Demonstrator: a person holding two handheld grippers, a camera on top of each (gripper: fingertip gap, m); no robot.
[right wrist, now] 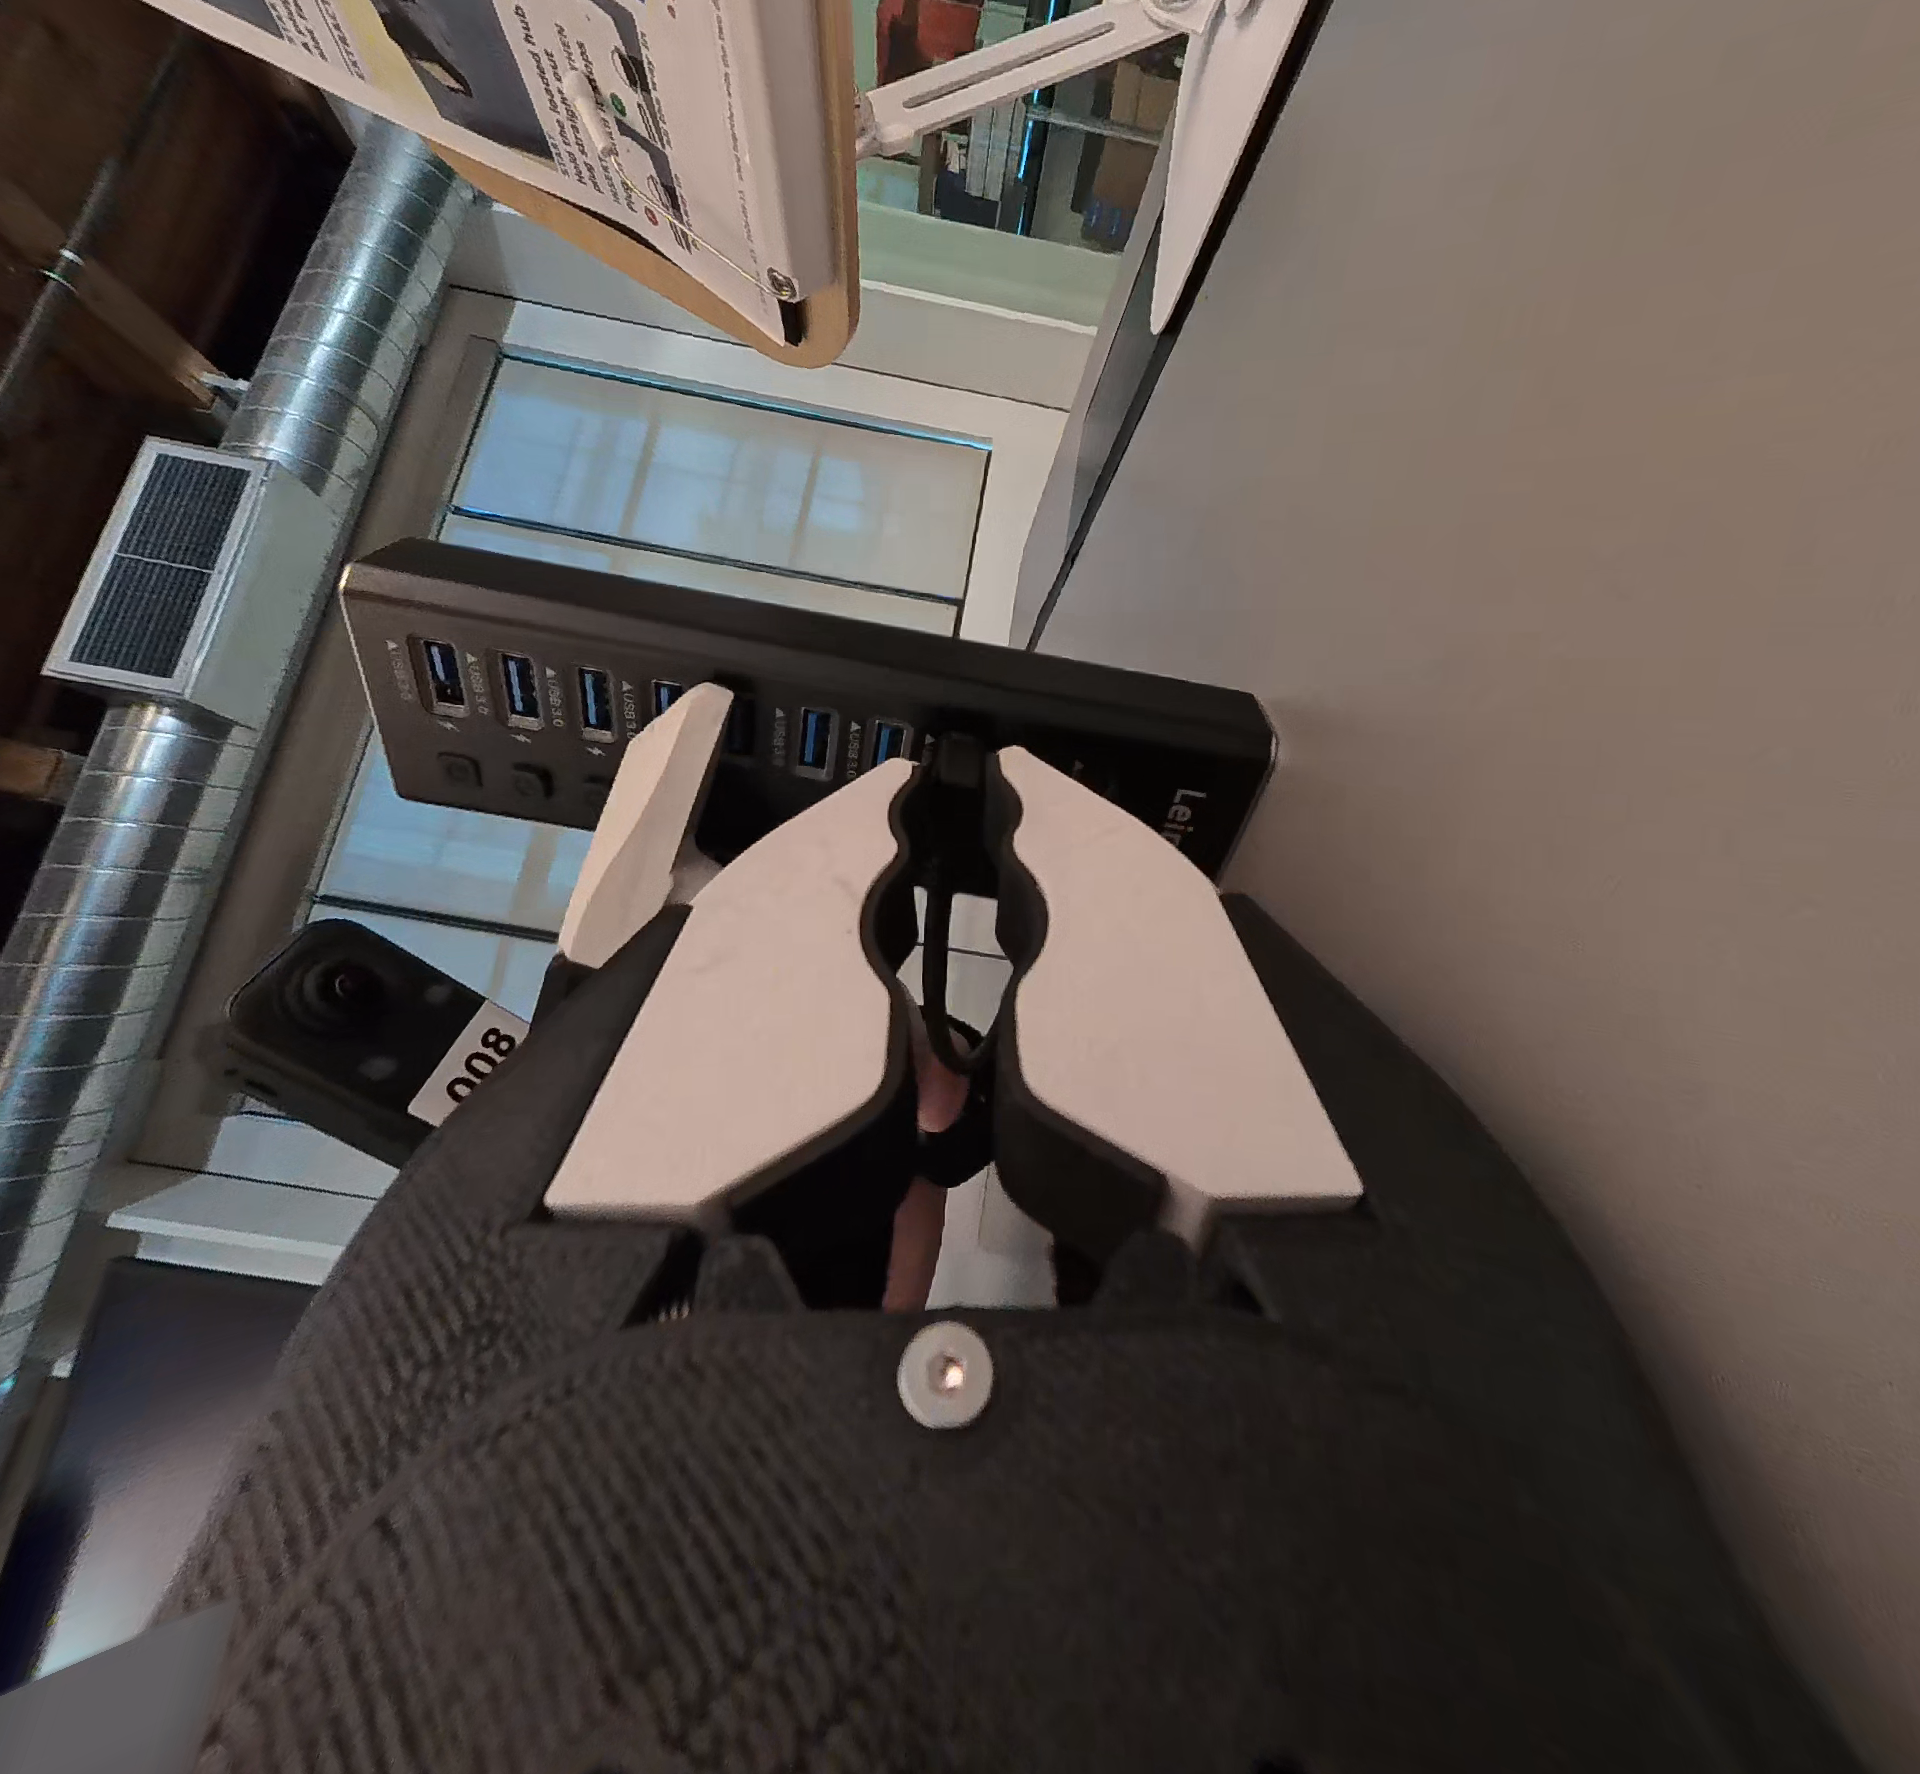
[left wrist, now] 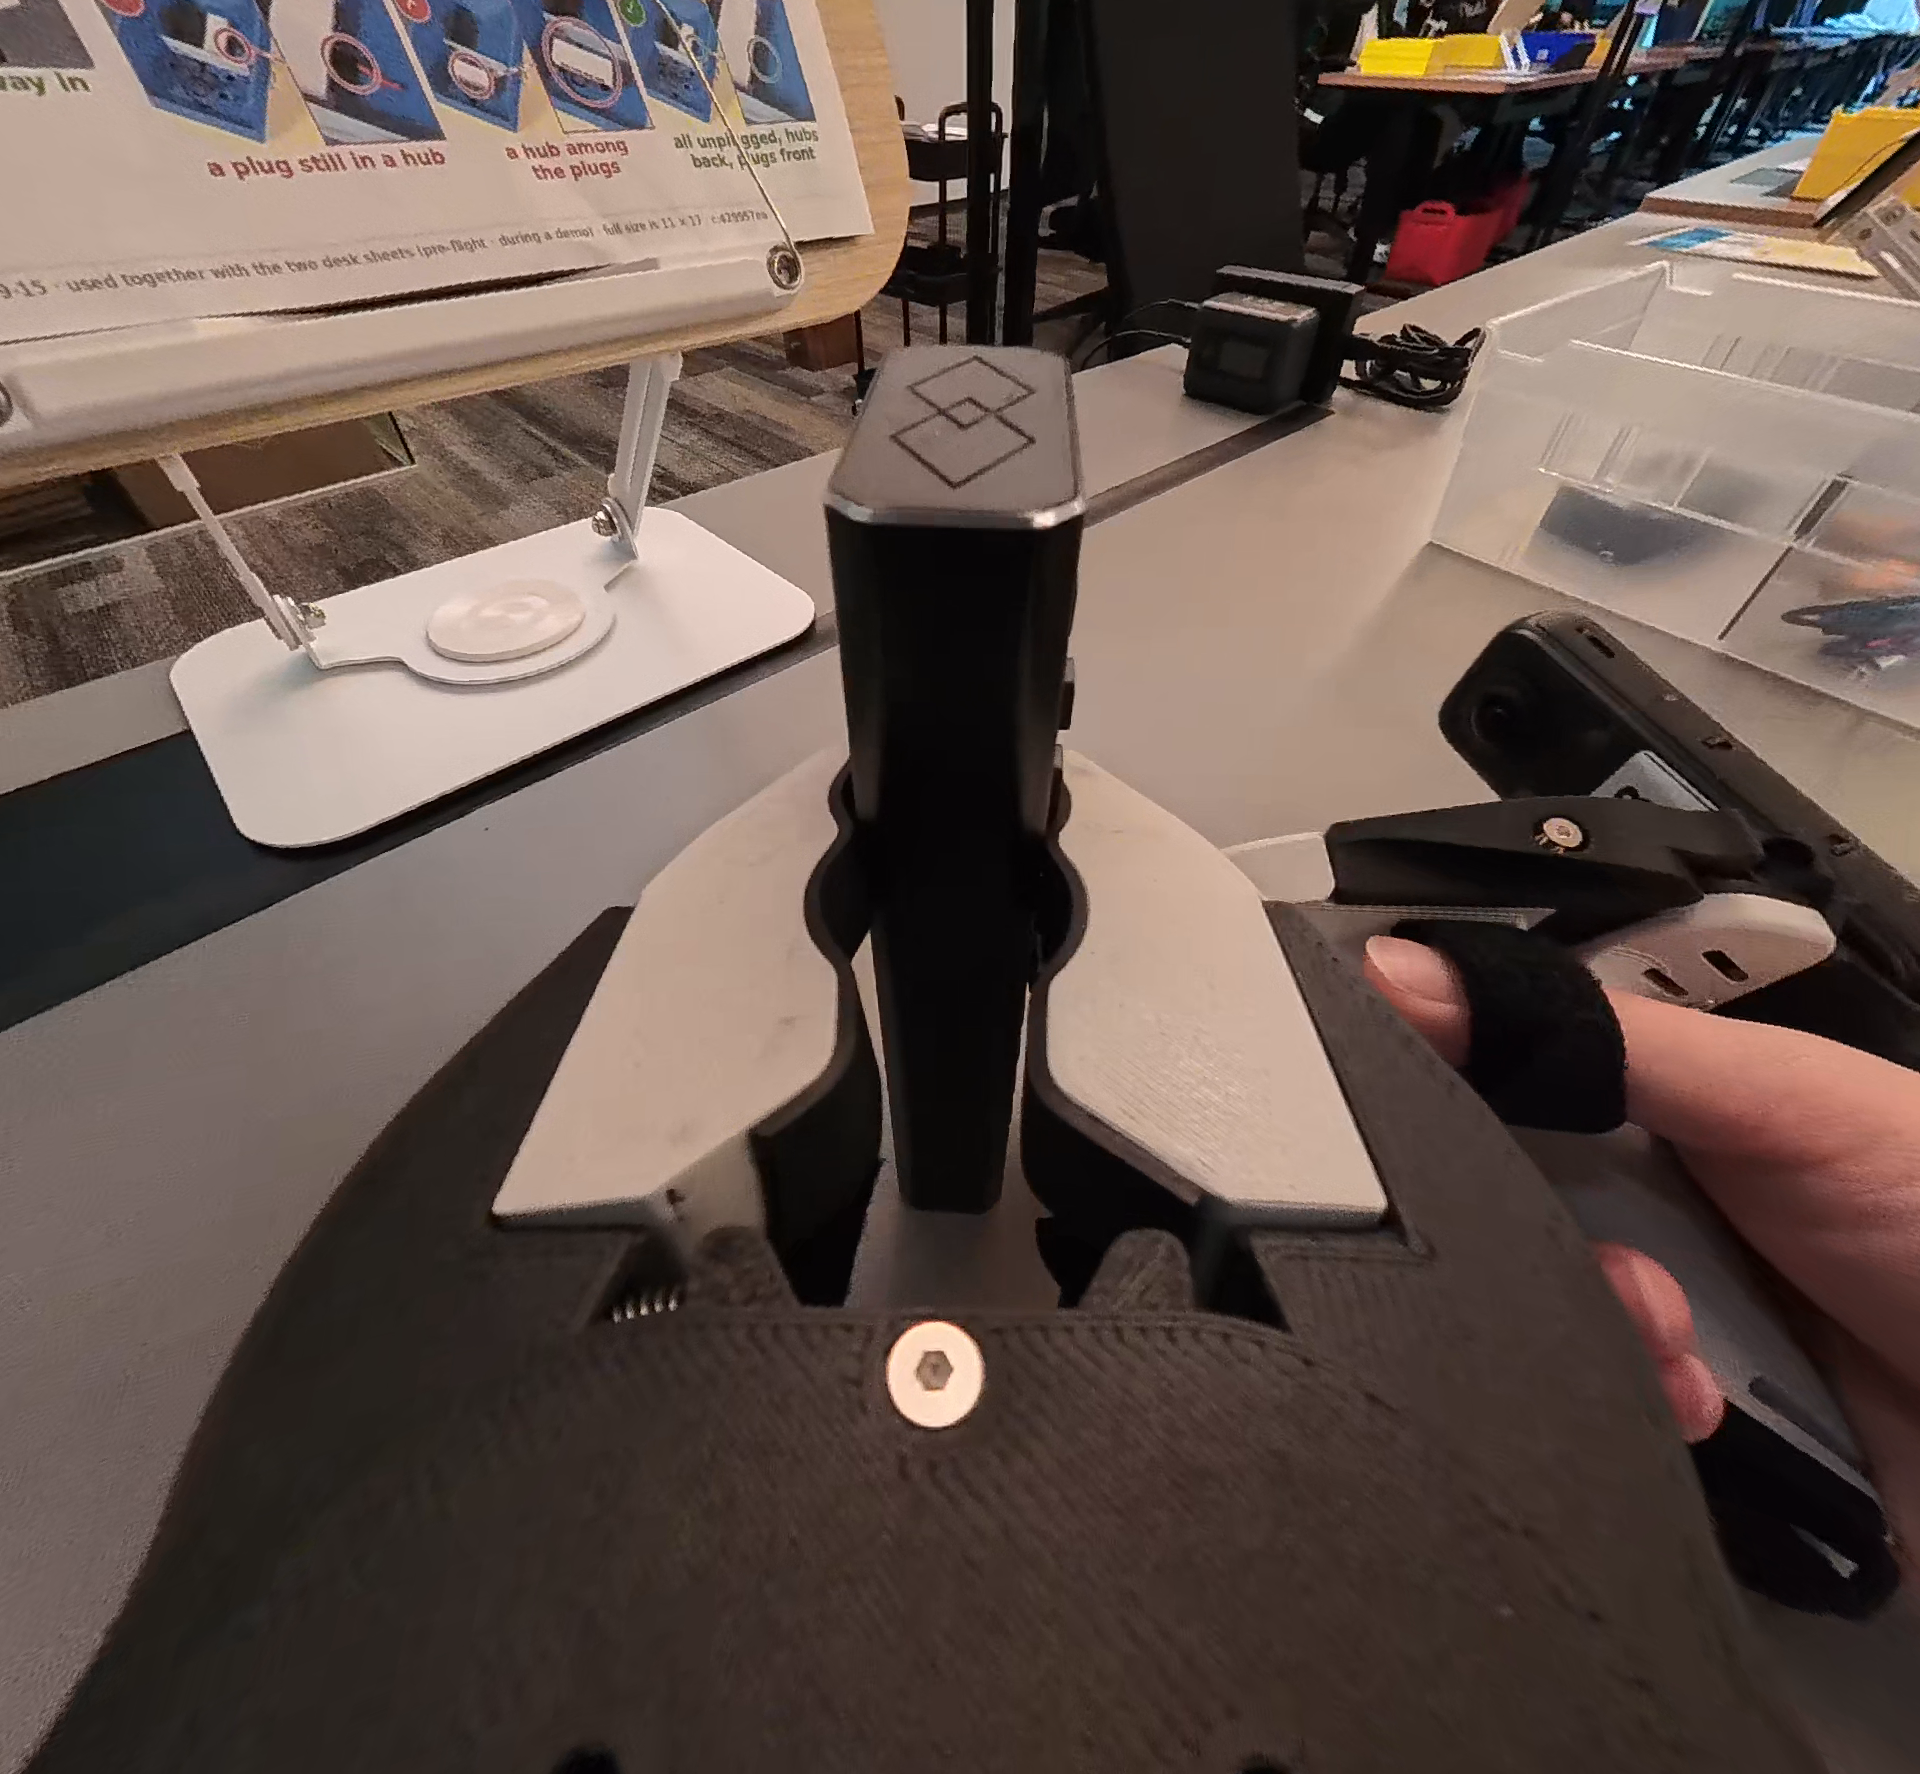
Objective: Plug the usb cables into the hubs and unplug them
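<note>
My left tool [left wrist: 951, 877] clamps the black hub [left wrist: 956, 685] upright above the table [left wrist: 1247, 633]; my right tool [right wrist: 951, 794] pinches a black plug [right wrist: 956, 763], seemingly seated in the hub's near-end port.

A long black hub [right wrist: 727, 685] stands on end, clamped in the left tool [left wrist: 951, 851], its base touching the counter [right wrist: 1558, 581]. Blue ports line one face. A black USB plug [right wrist: 958, 760] sits at a port toward 3 o'clock, its cable [right wrist: 935, 955] trailing back.
</note>
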